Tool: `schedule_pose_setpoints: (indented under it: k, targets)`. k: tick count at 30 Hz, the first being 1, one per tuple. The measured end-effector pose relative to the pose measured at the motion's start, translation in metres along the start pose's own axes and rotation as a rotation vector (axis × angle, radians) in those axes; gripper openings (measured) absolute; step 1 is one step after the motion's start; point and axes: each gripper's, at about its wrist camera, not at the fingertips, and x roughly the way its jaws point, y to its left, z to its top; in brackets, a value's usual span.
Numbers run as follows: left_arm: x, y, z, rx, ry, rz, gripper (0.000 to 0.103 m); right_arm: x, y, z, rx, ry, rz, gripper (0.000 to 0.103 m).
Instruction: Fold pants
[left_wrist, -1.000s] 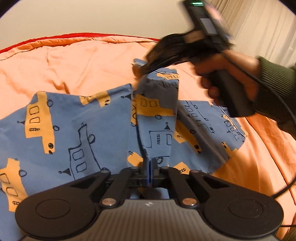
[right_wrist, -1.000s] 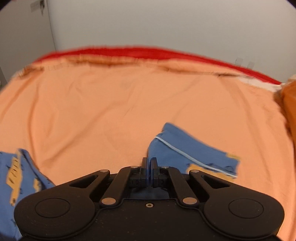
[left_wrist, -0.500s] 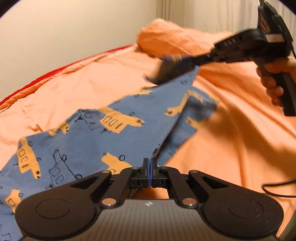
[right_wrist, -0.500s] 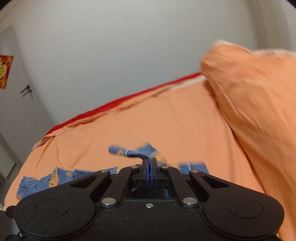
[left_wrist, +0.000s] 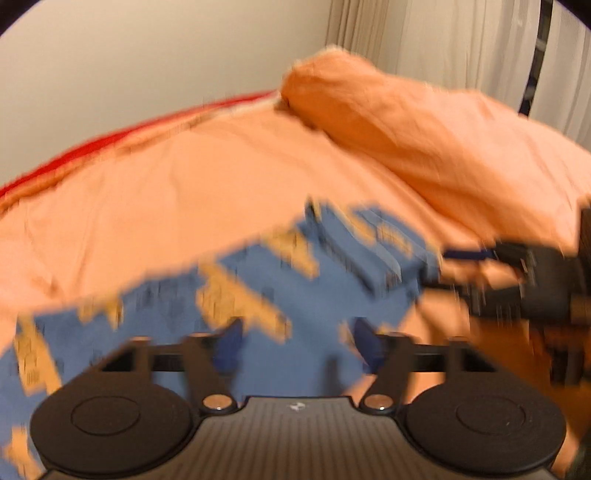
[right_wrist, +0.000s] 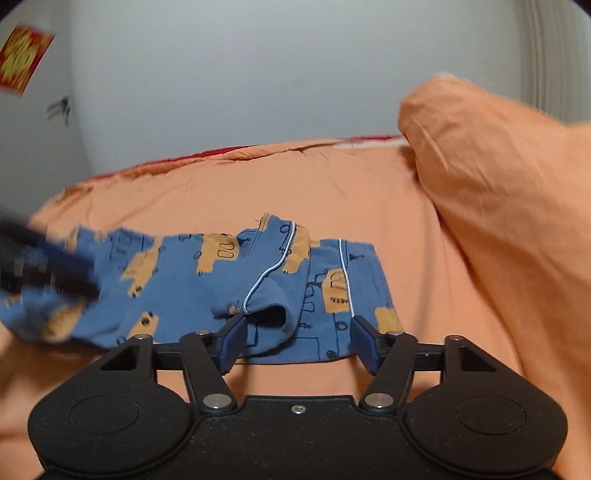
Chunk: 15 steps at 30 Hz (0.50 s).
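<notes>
While the bed (right_wrist: 258, 177) fills both views with its matte orange sheet, faintly creased, a plump pillow (right_wrist: 509, 192) of the same cloth slopes up at the right; the pants (right_wrist: 177, 280) lie across the middle of the sheet, soft blue cotton printed with orange vehicles and piped in white, doubled over with one cuff curling up loosely near the right gripper (right_wrist: 297, 341). Both tongs stand wide apart and hold nothing; the right gripper sits just short of the near hem, and the left gripper (left_wrist: 295, 341) hangs over the blue cloth, though its view is badly blurred. I judge a fold has just been laid and let go; the next move probably calls for flattening that curled cuff, then pinching an end with both tongs to double the bundle again.
</notes>
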Motion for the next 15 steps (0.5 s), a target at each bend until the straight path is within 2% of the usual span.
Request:
schedule_pose_setpoints:
  k: [2, 6, 8, 10, 14, 15]
  targets:
    - [0.015, -0.003, 0.024, 0.008, -0.006, -0.006, 0.075, -0.003, 0.008, -0.001, -0.084, -0.043, -0.011, 0.076]
    - [0.051, -0.008, 0.065, 0.025, -0.017, 0.01, 0.073, 0.003, 0.039, -0.006, -0.352, -0.114, -0.038, 0.075]
    - [0.07, -0.008, 0.08, 0.011, -0.007, 0.006, 0.069, 0.008, 0.056, -0.009, -0.476, -0.136, -0.044, 0.069]
    - [0.089, -0.007, 0.091, -0.014, 0.016, -0.006, 0.06, 0.014, 0.07, -0.014, -0.574, -0.141, -0.061, 0.062]
    - [0.122, -0.001, 0.099, -0.081, 0.075, -0.038, 0.051, 0.027, 0.082, -0.021, -0.647, -0.112, -0.061, 0.043]
    - [0.129, 0.0, 0.098, -0.093, 0.1, -0.04, 0.043, 0.028, 0.082, -0.022, -0.651, -0.108, -0.062, 0.042]
